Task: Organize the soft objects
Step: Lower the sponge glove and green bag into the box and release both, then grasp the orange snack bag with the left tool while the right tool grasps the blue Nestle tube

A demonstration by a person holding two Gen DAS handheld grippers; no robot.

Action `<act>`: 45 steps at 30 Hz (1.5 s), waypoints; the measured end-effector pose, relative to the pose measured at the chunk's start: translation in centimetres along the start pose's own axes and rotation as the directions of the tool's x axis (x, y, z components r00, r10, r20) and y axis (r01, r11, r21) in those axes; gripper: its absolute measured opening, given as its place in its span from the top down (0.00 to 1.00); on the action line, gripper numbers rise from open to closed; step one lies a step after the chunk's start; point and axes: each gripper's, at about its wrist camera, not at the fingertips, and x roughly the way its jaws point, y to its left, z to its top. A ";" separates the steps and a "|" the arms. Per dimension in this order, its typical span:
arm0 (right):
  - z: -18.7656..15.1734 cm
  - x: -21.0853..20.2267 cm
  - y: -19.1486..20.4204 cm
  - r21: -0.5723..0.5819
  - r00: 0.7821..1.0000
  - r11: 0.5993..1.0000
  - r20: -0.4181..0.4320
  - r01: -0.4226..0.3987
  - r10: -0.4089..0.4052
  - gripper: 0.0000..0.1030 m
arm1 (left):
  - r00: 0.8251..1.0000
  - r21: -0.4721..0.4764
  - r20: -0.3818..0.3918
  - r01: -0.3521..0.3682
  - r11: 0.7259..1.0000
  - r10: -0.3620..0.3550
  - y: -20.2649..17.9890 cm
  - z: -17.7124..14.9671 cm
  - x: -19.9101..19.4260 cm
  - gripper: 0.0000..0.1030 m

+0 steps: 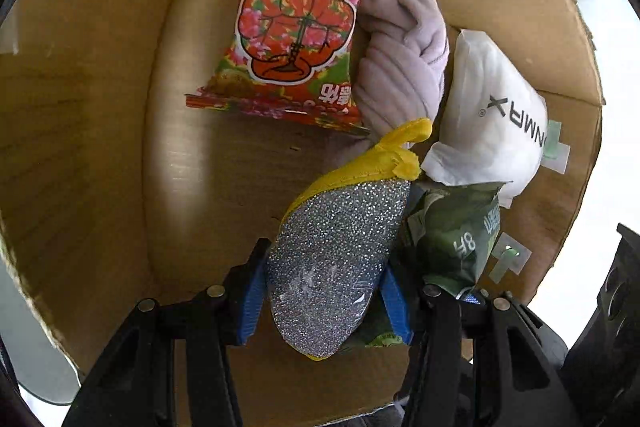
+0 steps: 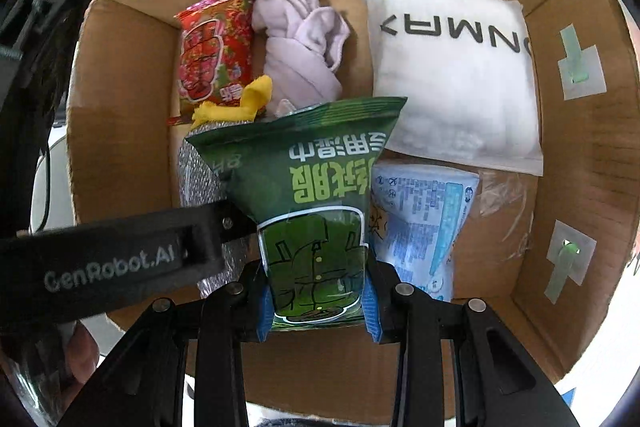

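**Q:** Item one. What is in your left gripper?

**A:** Left gripper (image 1: 325, 301): blue pads pressed against both flanks of the silver scouring sponge (image 1: 336, 259), so clamped on it. Sponge: glittery face, yellow trim, yellow loop at the far tip. Its long axis runs straight out from my fingers, over the floor of the cardboard box (image 1: 100, 115).

**Q:** Item two, the right?

**A:** Right gripper (image 2: 319, 311): closed on the lower end of the green snack bag (image 2: 316, 195). Long axis again points away from the fingers, sealed top edge farthest out. The bag hangs above the box floor, just beside the sponge on its left; whether they touch, I cannot tell.

**Q:** Contents already in the box?

**A:** Red flowered snack bag (image 1: 298, 27) at the far left wall; lilac rolled cloth (image 1: 400, 47) beside it; white pouch (image 2: 452, 75) against the far right; blue-and-white printed packet (image 2: 420, 223) in front of that, lying flat near my right fingers.

**Q:** Where is there room?

**A:** Bare cardboard lies on the near left, under and left of the sponge. That patch is nearer my left hand. I judge the sponge goes down there first, long axis parallel to the left wall. The green bag could then lie in the middle, between the sponge and the blue packet.
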 end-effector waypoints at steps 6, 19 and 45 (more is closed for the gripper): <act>0.8 1.0 -0.2 0.002 1.000 1.000 -0.021 0.016 -0.016 0.46 | 1.000 -0.036 -0.024 0.009 0.999 -0.010 2.2 -0.2 0.7 0.45; -2.0 -3.8 -0.7 -0.044 0.991 0.992 0.070 0.118 -0.114 0.09 | 0.970 0.045 0.190 -0.163 0.986 0.152 1.6 -5.4 -6.1 0.34; -15.7 -20.1 -4.0 -0.046 0.899 0.987 0.420 0.157 -0.123 0.00 | 0.729 0.101 0.666 -0.295 0.950 0.155 -6.0 -22.3 -17.6 0.07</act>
